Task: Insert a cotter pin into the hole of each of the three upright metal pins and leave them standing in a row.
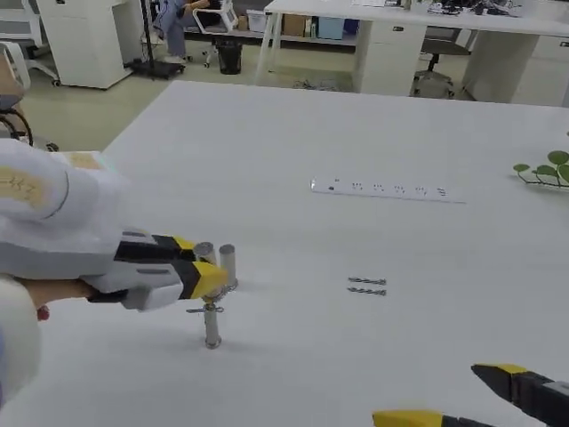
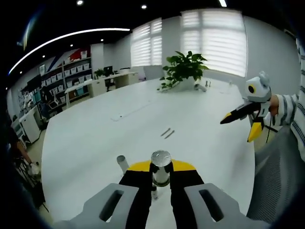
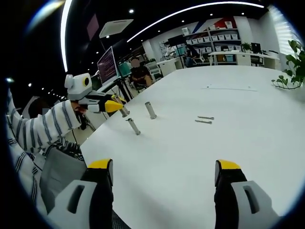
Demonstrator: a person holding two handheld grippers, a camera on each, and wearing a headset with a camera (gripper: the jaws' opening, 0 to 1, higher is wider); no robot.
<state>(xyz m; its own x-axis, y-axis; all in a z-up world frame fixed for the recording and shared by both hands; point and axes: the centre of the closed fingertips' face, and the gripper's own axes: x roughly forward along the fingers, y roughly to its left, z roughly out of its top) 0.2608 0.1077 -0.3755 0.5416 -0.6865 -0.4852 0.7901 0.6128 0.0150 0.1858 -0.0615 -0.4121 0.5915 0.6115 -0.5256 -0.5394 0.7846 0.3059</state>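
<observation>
Jaws of the left gripper (image 1: pixel 211 276) are clamped around the held pin (image 1: pixel 204 252), one of three upright metal pins. Its round top rises above the yellow tips in the left gripper view. A second pin (image 1: pixel 228 261) stands free just beside it. A front pin (image 1: pixel 212 327) stands nearer the person, with a cotter pin (image 1: pixel 210 310) crossing it near its top. This group sits toward the left edge of the white counter (image 1: pixel 356 133). Bare surface lies open to its right as far as two loose cotter pins (image 1: pixel 367 286), which lie side by side, well apart from the group. A power strip (image 1: pixel 387 189) lies farther back and a plant (image 1: pixel 544 171) sits at the right edge. The right gripper (image 1: pixel 440 393) hovers at the near right, jaws spread wide with nothing between them.
</observation>
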